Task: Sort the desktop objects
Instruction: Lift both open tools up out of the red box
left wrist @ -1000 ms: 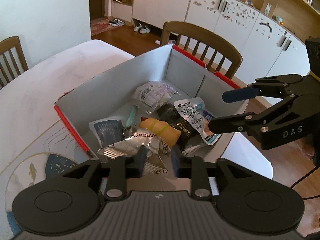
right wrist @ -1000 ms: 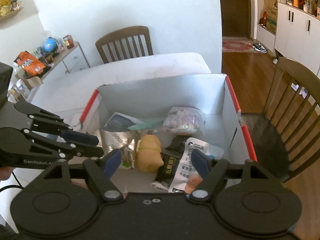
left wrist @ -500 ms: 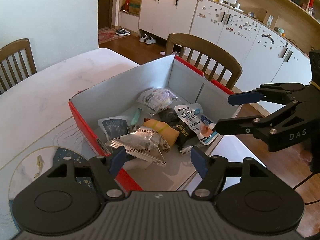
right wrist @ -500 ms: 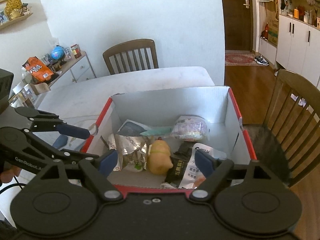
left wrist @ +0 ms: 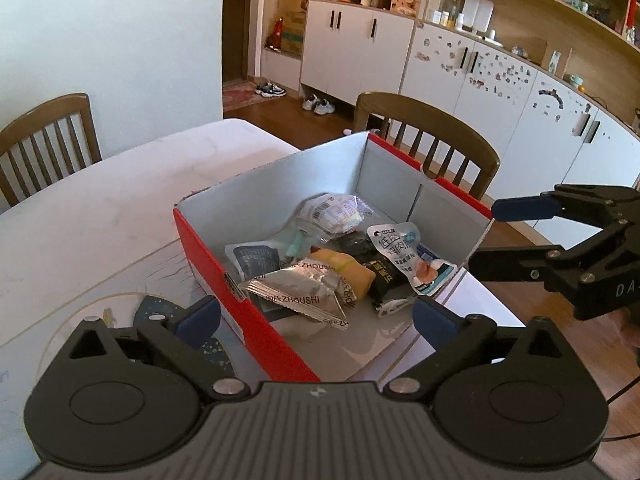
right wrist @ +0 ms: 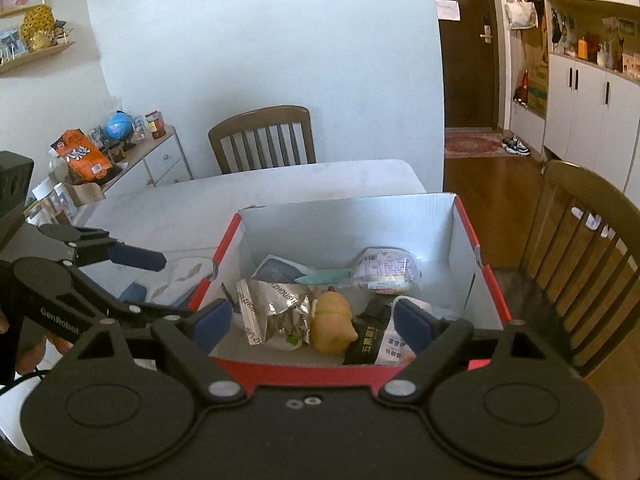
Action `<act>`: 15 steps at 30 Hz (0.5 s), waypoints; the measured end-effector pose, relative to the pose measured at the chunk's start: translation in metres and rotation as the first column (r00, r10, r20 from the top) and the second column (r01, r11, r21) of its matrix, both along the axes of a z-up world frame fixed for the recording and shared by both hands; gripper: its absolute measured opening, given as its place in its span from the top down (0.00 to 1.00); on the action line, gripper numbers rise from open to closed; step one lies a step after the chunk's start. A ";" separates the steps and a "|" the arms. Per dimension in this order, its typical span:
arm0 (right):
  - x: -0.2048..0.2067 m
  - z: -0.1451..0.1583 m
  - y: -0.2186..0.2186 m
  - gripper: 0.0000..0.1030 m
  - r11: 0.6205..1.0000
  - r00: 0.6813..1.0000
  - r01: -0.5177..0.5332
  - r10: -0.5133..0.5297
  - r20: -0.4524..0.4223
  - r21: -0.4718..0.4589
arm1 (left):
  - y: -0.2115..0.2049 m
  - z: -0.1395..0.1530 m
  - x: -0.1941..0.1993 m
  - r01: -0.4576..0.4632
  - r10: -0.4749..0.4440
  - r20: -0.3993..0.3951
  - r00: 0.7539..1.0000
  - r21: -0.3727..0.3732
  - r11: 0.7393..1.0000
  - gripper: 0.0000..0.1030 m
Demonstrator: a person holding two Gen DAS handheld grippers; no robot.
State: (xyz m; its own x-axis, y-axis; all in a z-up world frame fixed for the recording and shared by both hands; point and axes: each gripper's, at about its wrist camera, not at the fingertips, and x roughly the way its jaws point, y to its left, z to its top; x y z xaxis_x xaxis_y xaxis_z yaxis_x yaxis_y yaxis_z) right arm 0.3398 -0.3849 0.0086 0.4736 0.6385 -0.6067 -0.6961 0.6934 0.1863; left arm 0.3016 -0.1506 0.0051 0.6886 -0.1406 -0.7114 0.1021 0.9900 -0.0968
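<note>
**Snacks sit in the red box**

White table (left wrist: 100, 216) holds a red box (left wrist: 248, 320) full of snack packets (left wrist: 304, 288). Left gripper (left wrist: 316, 316) and right gripper (right wrist: 312, 320) hang above it, both spread wide and holding nothing.

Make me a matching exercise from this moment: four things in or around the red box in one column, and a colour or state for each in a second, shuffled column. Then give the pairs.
Things:
1. silver ZHOUSHI packet
2. yellow toy
3. left gripper
4. box

Colour or state:
A. red outside, pale inside
B. crinkled foil with black lettering
C. open, holding nothing
D. lies between the foil packet and a black packet

Pairs: 1-B, 2-D, 3-C, 4-A
</note>
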 end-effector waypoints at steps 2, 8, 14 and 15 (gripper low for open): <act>-0.004 0.001 0.000 0.13 1.000 1.000 0.004 -0.004 0.001 0.003 | -0.001 0.002 -0.005 -0.011 0.011 0.004 1.000 0.014 1.000 0.00; -0.014 0.003 -0.002 0.13 1.000 1.000 0.010 -0.010 -0.006 0.012 | -0.001 0.007 -0.020 -0.016 0.016 0.017 1.000 0.015 1.000 0.00; -0.020 0.003 -0.002 0.13 1.000 1.000 0.019 -0.019 -0.013 0.019 | 0.003 0.012 -0.029 -0.050 0.051 0.026 0.998 -0.002 0.999 0.00; -0.021 0.003 -0.002 0.13 1.000 1.000 0.019 -0.019 -0.015 0.020 | 0.003 0.013 -0.030 -0.049 0.049 0.028 0.998 -0.004 0.999 0.00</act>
